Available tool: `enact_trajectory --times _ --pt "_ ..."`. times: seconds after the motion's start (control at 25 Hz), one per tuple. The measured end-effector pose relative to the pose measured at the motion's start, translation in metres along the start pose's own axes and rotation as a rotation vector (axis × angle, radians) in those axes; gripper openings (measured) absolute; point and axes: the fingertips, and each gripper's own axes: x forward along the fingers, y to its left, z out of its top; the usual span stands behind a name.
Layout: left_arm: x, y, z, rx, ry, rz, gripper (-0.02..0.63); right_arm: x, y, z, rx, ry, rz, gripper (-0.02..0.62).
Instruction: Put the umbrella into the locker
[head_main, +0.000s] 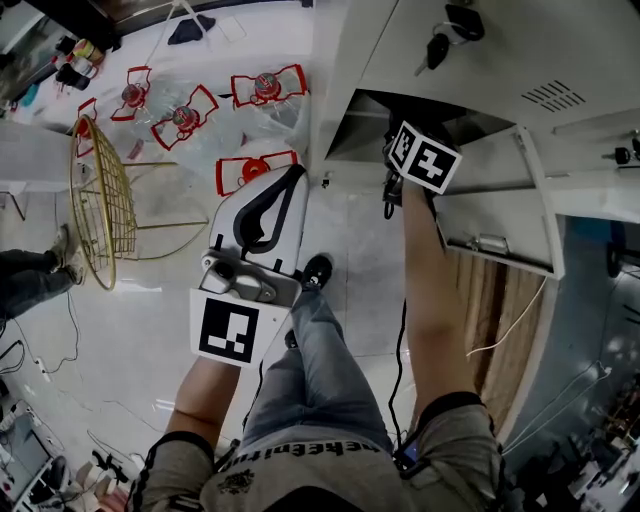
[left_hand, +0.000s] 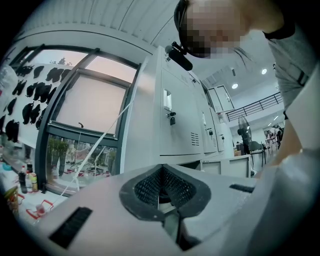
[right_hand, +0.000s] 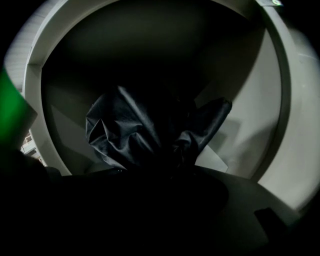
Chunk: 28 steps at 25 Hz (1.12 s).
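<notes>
Right claw (right_hand: 164, 172) clasps one black umbrella (right_hand: 125, 130) inside the locker (head_main: 480, 70); left claw (left_hand: 161, 170) closed, empty.

Grey tee (head_main: 460, 450) — blue jeans (head_main: 320, 370), black shoe (head_main: 317, 270); white left hand-held gripper (head_main: 293, 175).

The black folded fabric umbrella (right_hand: 130, 130) lies inside the open compartment of the grey metal locker (head_main: 480, 60), directly before the right hand-held gripper (head_main: 395, 168), which reaches in. The left hand-held gripper (head_main: 285, 185) hangs outside, left of the locker, over the white floor (head_main: 150, 300). A gold wire chair (head_main: 100, 200) stands farther left.
</notes>
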Motion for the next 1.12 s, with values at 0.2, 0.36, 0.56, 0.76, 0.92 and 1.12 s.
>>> enact_trajectory --times 0.2,0.36,0.56,0.76,0.92,1.12 --pt "0.001 0.006 -0.003 0.001 0.007 0.008 0.003 0.008 0.002 0.009 -0.02 -0.016 0.0 0.25" --pt "0.004 0.008 -0.006 -0.002 0.011 0.009 0.003 0.014 -0.001 0.017 -0.029 -0.021 -0.005 0.25" --pt "0.007 0.008 -0.007 0.001 0.015 0.004 0.003 0.015 -0.002 0.021 -0.008 -0.022 0.003 0.251" --pt "0.009 0.008 -0.01 0.001 0.02 0.007 0.003 0.02 -0.011 0.03 0.005 -0.035 -0.01 0.25" --pt "0.008 0.009 -0.011 0.001 0.025 0.01 0.003 0.021 -0.013 0.031 0.01 -0.026 -0.014 0.25" --pt "0.008 0.011 -0.011 0.005 0.026 0.014 0.003 0.021 -0.012 0.033 0.011 -0.03 -0.016 0.25"
